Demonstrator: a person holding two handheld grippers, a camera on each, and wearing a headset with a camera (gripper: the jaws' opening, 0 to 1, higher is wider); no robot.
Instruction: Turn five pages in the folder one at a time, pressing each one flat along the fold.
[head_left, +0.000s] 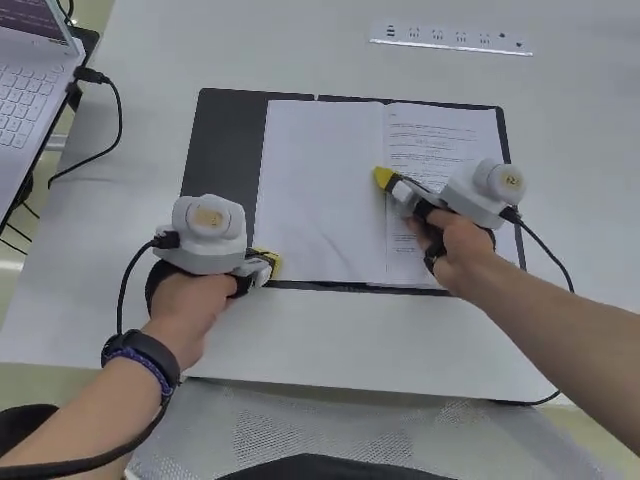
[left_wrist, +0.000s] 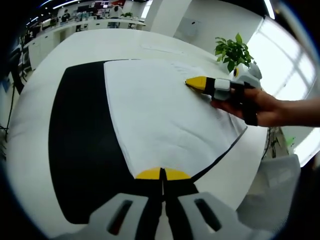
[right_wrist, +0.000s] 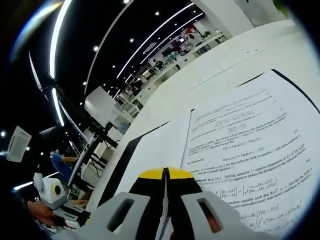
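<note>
A black folder (head_left: 222, 150) lies open on the white table. Its left side carries a blank white page (head_left: 320, 190) and its right side a printed page (head_left: 445, 150). My left gripper (head_left: 266, 263) is shut, its yellow tips resting at the blank page's (left_wrist: 155, 115) near left corner, with nothing between them. My right gripper (head_left: 383, 178) is shut too, tips down on the fold between the blank and printed pages. In the right gripper view the shut tips (right_wrist: 165, 173) sit on that fold beside the printed page (right_wrist: 250, 150). The right gripper (left_wrist: 197, 82) also appears in the left gripper view.
A laptop (head_left: 25, 70) with a black cable (head_left: 112, 125) sits at the table's far left. A power strip (head_left: 450, 40) lies behind the folder. A grey chair seat (head_left: 350, 430) is below the table's near edge. The right gripper's cable (head_left: 545, 255) trails off to the right.
</note>
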